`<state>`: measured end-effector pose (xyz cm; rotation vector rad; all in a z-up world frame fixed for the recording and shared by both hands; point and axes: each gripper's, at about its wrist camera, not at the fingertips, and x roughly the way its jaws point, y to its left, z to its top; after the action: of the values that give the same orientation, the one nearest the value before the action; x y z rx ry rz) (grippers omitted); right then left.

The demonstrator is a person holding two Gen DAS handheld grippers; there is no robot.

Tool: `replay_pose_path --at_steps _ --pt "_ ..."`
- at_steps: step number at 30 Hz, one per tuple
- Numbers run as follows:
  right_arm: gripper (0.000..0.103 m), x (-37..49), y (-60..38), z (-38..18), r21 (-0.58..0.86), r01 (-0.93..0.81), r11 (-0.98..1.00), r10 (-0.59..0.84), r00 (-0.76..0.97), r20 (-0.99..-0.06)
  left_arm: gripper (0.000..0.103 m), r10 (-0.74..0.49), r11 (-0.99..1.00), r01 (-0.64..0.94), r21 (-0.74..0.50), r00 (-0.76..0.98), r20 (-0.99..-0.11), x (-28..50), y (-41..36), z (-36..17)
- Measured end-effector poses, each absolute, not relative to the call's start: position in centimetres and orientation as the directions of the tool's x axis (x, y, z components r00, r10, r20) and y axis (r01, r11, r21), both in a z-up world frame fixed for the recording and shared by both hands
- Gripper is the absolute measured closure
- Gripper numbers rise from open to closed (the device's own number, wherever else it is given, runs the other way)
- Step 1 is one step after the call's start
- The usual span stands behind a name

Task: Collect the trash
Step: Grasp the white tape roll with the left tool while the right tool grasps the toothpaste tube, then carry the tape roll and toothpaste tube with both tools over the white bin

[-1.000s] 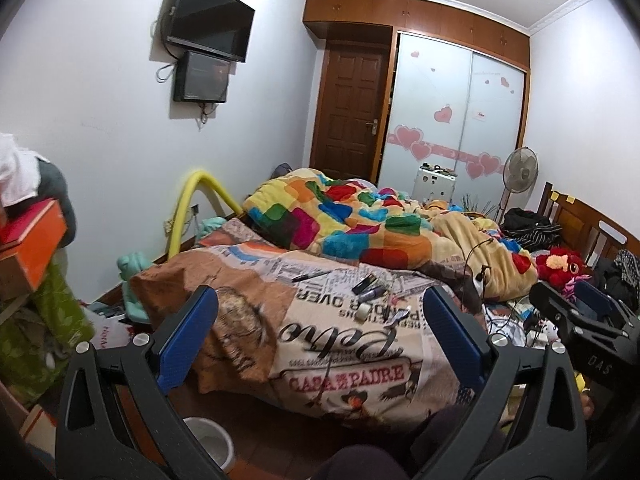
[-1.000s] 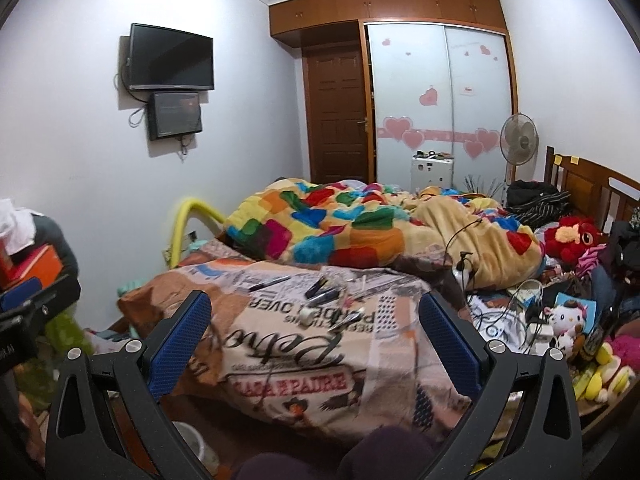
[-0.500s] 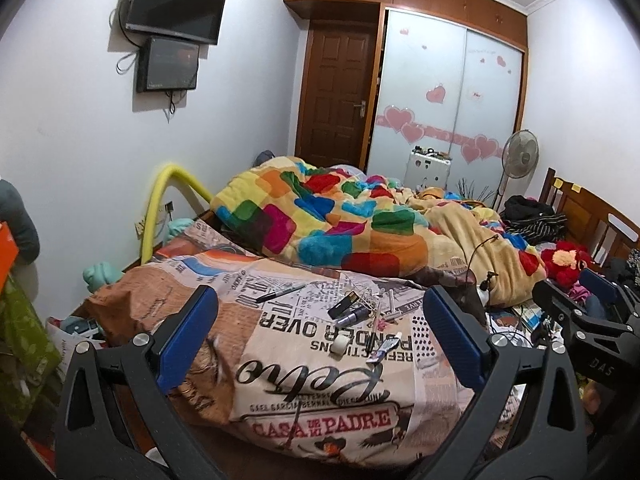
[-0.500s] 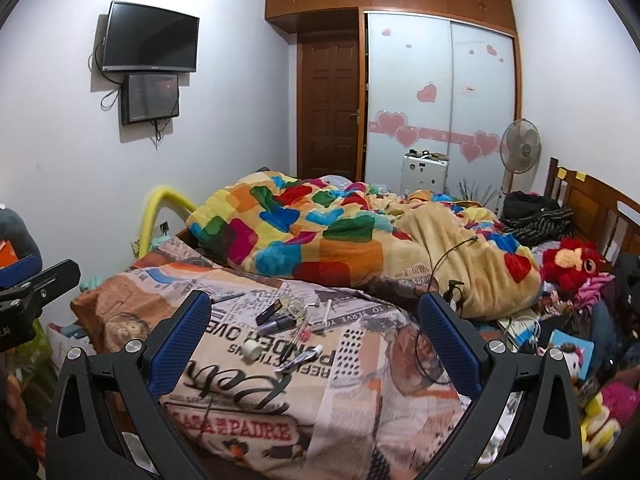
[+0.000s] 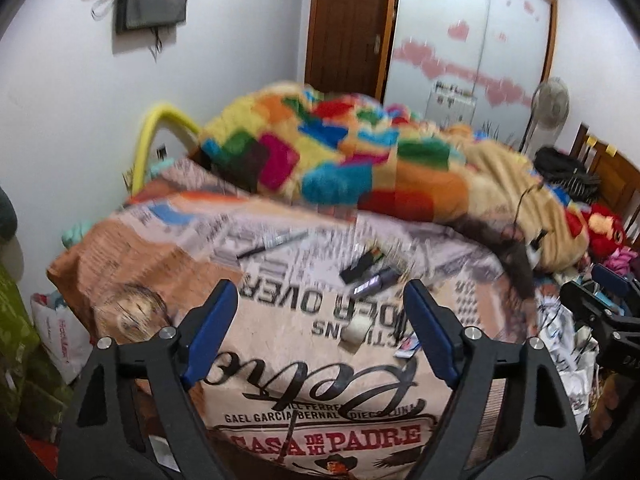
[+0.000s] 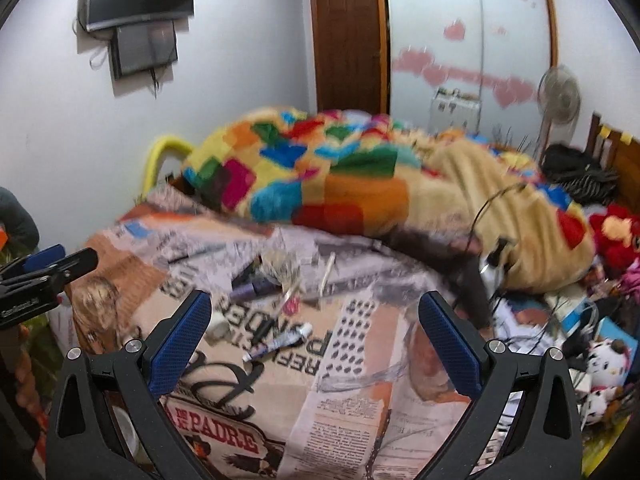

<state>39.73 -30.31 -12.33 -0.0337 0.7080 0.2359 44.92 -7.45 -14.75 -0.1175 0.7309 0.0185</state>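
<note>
Small litter lies on the newspaper-print bedspread [image 5: 304, 368]: a white tape roll [image 5: 355, 332], dark markers [image 5: 362, 266], a black pen [image 5: 272, 243]. The right wrist view shows the same heap: a squeezed tube [image 6: 280, 345], a purple marker [image 6: 256, 289], crumpled clear wrap [image 6: 282, 266], a white stick [image 6: 326, 275]. My left gripper [image 5: 320, 330] is open and empty, just short of the tape roll. My right gripper [image 6: 316, 344] is open and empty above the tube. Both views are motion-blurred.
A colourful patchwork blanket [image 5: 328, 160] is piled behind the litter. Cables, plush toys [image 6: 604, 354] and clutter crowd the right side. A yellow hoop [image 5: 150, 136] stands by the left wall. A white bin [image 6: 124, 428] sits on the floor below the bed's edge.
Both grippers have moved forward and down toward the bed, so the litter looks larger and nearer. Both jaws stay open and empty.
</note>
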Motion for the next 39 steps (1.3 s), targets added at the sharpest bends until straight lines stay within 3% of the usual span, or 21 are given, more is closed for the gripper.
replay_pose_path --at_steps 3,9,18,25,35,39 --pt "0.005 41.4 -30.4 -15.0 0.066 -0.243 0.968 0.218 0.68 -0.7 0.019 -0.042 0.993 -0.051 -0.11 0.707 -0.706 46.6 -7.9 -17.4" --pt "0.027 44.5 -30.7 -19.6 0.163 -0.281 0.946 0.296 0.542 -0.787 0.021 -0.065 0.995 -0.01 -0.095 0.652 -0.755 49.5 -9.8 -21.7" --pt "0.056 48.5 -28.9 -24.2 0.321 -0.272 0.907 0.408 0.387 -0.827 0.051 -0.133 0.991 0.044 -0.13 0.548 -0.826 52.5 -10.9 -26.7" --pt "0.078 50.2 -28.3 -26.3 0.307 -0.244 0.92 0.381 0.368 -0.849 0.06 -0.184 0.983 0.085 -0.164 0.516 -0.836 53.6 -11.7 -28.7" --pt "0.081 50.6 -27.7 -26.8 0.263 -0.263 0.928 0.352 0.395 -0.849 0.077 -0.211 0.977 0.091 -0.192 0.504 -0.837 54.3 -11.9 -29.8" --pt "0.086 50.7 -28.1 -26.7 0.275 -0.249 0.929 0.356 0.394 -0.847 0.078 -0.207 0.978 0.103 -0.18 0.512 -0.833 54.1 -12.1 -29.4"
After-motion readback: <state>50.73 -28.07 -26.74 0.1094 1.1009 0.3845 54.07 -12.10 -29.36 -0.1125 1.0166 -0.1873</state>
